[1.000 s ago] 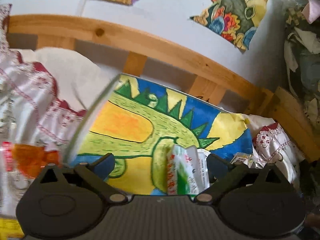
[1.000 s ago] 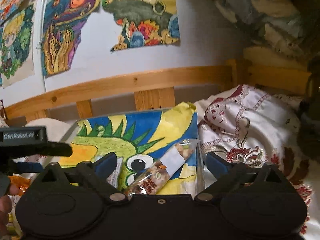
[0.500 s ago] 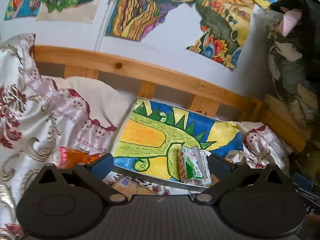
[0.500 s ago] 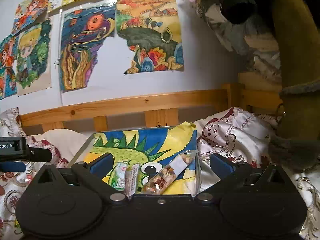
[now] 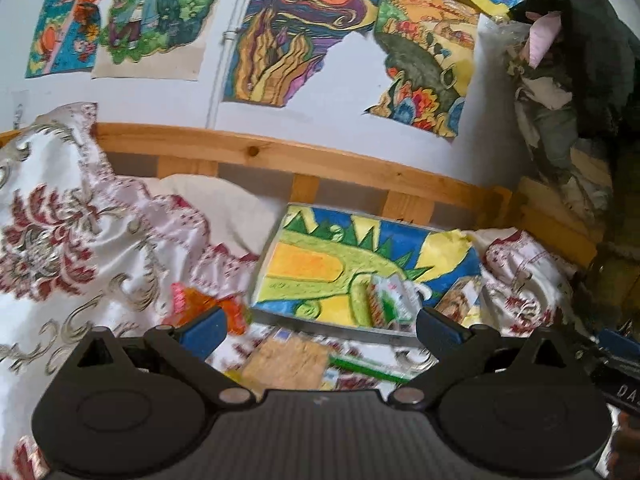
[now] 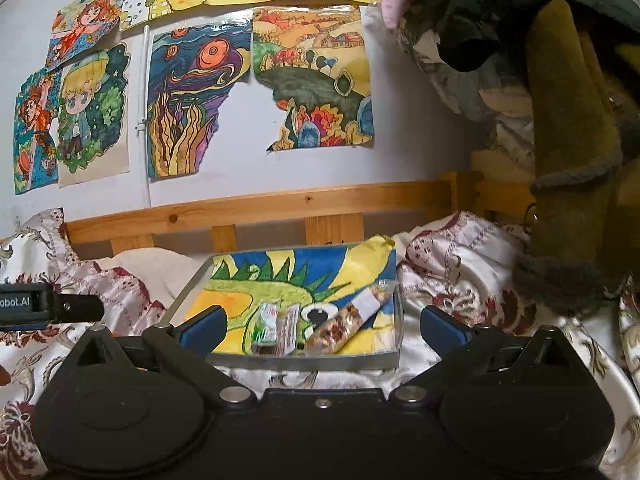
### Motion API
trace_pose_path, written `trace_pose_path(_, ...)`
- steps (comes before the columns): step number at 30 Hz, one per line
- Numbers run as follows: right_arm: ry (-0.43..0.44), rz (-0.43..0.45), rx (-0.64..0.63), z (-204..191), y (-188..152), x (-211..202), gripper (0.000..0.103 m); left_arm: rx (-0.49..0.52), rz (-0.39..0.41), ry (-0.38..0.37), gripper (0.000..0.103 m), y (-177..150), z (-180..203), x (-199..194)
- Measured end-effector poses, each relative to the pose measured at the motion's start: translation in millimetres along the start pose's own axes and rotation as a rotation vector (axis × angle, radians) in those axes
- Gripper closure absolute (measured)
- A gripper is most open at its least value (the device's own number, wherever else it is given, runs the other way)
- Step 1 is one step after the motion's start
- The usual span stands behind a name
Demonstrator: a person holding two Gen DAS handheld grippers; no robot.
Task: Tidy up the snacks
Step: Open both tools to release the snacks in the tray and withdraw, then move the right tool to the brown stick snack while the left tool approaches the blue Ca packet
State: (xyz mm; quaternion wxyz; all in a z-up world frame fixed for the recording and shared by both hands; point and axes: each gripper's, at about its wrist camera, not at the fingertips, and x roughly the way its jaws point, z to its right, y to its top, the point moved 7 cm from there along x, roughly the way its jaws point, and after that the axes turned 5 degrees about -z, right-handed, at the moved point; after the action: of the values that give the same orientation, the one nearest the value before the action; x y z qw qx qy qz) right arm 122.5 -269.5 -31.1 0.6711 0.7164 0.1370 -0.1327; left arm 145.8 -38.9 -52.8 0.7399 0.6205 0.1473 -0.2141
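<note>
Snacks (image 6: 276, 326) in the tray (image 6: 304, 359), orange packet (image 5: 208, 306) beside it on the bedspread (image 5: 80, 248), both tools spread empty.

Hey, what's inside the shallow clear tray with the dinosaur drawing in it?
Inside the clear tray, on the dinosaur drawing, lie a green-and-white snack packet, a pale packet touching it, and a long nut bar. The tray floor beneath the drawing is covered.

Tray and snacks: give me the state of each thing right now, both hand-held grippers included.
Tray: on the bedspread, holding snacks.
Green-and-white packet: lying in the tray.
Nut bar: lying diagonally in the tray.
Orange packet: on the bedspread, outside the tray.
Left hand-held gripper: open, empty.
Right hand-held gripper: open, empty.
</note>
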Motion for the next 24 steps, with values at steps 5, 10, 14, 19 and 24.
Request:
trace_pose_path(5, -0.008, -0.032, 0.01, -3, -14, -11, 0.001, 0.009, -0.11, 0.014, 0.001, -23, -3, -6)
trace_pose_path(10, -0.004, -0.093, 0.059, -6, -30, -19, 0.001, 0.06, -0.159, 0.054, 0.001, -38, -4, -17)
trace_pose_path(14, -0.01, -0.107, 0.039, -13, -38, -27, 0.001, 0.09, -0.181, 0.104, 0.001, -46, -9, -25)
trace_pose_path(19, -0.012, -0.111, 0.006, -23, -45, -30, 0.001, 0.106, -0.181, 0.188, 0.001, -42, -21, -31)
trace_pose_path(24, 0.019, -0.132, 0.001, -32, -50, -27, 0.001, 0.194, -0.213, 0.192, 0.001, -36, -30, -33)
